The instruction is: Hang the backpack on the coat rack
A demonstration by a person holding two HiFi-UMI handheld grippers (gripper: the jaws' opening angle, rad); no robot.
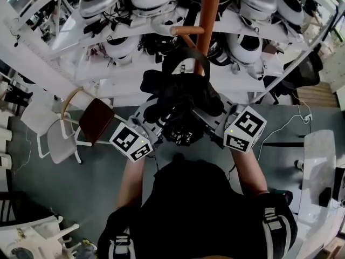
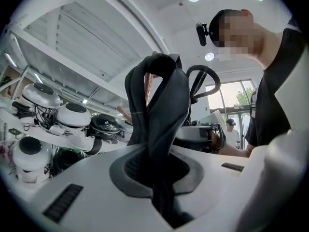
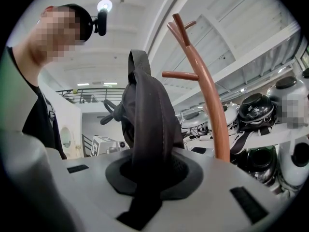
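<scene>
Reaching forward side by side from the bottom of the head view, both forearms are roughly level, with the left gripper and the right gripper angled inward toward each other, marker cubes facing up. Between them hangs the black backpack, held up in the air directly in front of the coat rack. Its top carry loop arches just beside the orange-brown pole, below a short peg; whether loop and pole touch cannot be told. In the left gripper view the fingers are closed on a black strap, which rises upright out of the narrow gap and folds over at its top. In the right gripper view the fingers are likewise clamped on a second strap, which stands up from the gap, with the coat rack's curved pole just beyond it to the right. White shelves of round white devices stand behind the rack.
</scene>
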